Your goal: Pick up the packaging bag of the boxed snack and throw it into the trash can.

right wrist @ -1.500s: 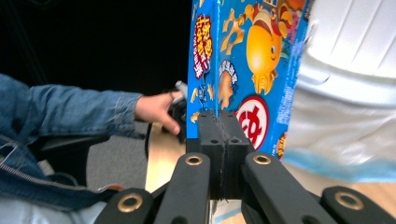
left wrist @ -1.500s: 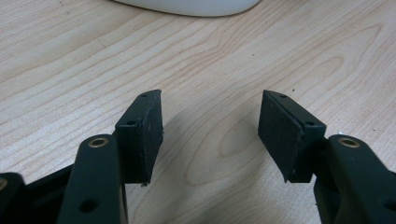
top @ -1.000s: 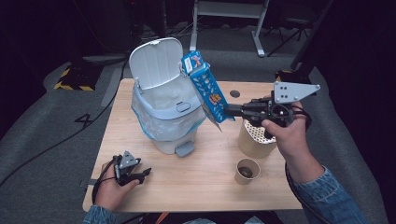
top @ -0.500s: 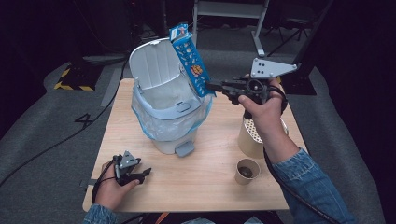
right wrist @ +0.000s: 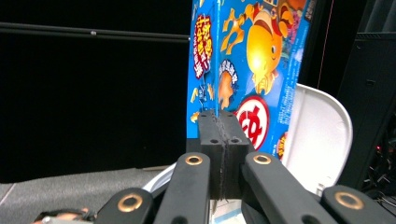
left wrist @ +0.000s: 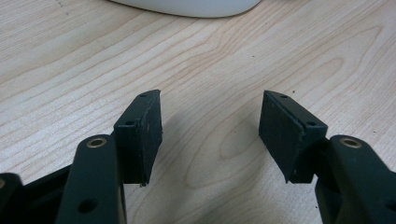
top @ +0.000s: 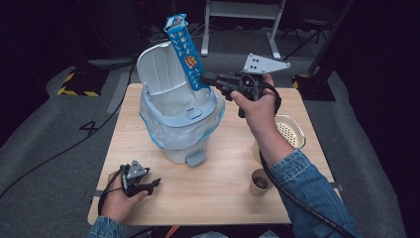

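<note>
Snack box: one tall, narrow blue box (top: 184, 52) printed with cartoon fish and red-and-white roundels, its top flap open – held in the air above the open bin, tilted so its top leans toward the far left in the high view.
Right gripper: the right gripper (top: 204, 79) is clenched on the lower edge of the box, pads pressed tight together on thin card in the right gripper view (right wrist: 222, 135).
Right hand pose: the right hand (top: 255, 101) is raised above the far side of the tabletop, forearm in a denim sleeve reaching up from the bottom right, gripper pointing level toward the bin.
Bin: one pale blue-grey pedal bin (top: 179, 126) with a clear liner bag, lid (top: 157, 74) standing open behind the box, foot pedal facing the person.
Left gripper: the left gripper (top: 153, 184) is released – jaws wide apart with bare wood between them, nothing held.
Left hand pose: the left hand (top: 119, 198) rests on the near left corner of the tabletop, well apart from the bin.
Other things: one cream strainer basket (top: 289, 131) and one small paper cup (top: 259, 182), both to the right of the bin.
Tabletop: one light wooden tabletop (top: 218, 188) on a dark floor.
</note>
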